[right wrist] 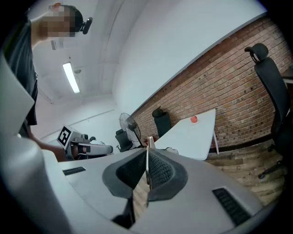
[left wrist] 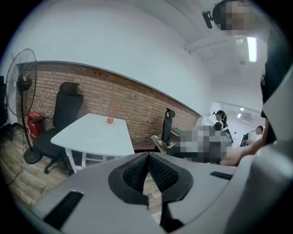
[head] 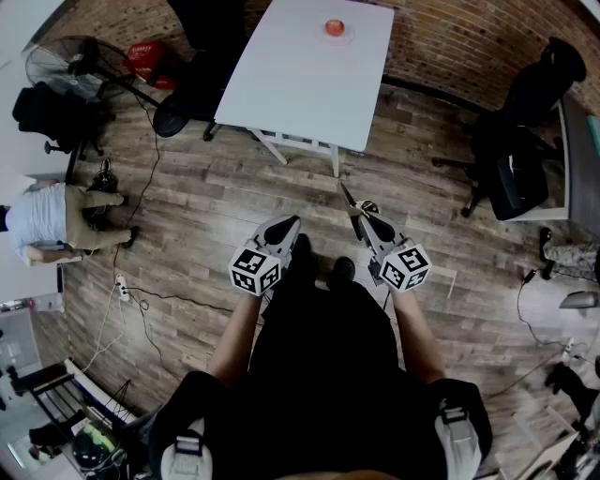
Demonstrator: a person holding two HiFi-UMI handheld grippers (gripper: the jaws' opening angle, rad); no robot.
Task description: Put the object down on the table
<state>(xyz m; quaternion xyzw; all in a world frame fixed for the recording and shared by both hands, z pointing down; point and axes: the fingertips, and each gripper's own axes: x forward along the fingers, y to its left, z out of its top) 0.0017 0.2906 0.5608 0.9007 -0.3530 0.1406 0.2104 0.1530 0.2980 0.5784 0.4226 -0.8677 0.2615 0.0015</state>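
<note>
Right gripper [head: 362, 221]: held low in front of the person, jaws closed on a thin flat metal object [head: 348, 195]. In the right gripper view the object [right wrist: 149, 142] stood edge-on between the ribbed pads, its pale tip projecting just past the jaw ends. Object location: off the table, over the wooden floor [head: 206, 206] and well apart from the table; its exact kind could not be told. Left gripper [head: 292, 223]: held beside the right one at like height, with its jaws pressed together and nothing between them, as the left gripper view [left wrist: 149, 157] showed. White table [head: 309, 75]: rectangular, on white legs, ahead of the person and against a brick wall [head: 469, 42]. A small red round item [head: 335, 28] lay near the table's far end; the rest of the top was bare. Black office chair [head: 192, 89]: at the table's left side. Second black office chair [head: 520, 122]: to the right, beside another table edge. Standing fan [head: 61, 66]: at the far left, with cables trailing over the floor below it. Another person [head: 52, 220]: crouched low at the left edge of the head view, in a pale top.
</note>
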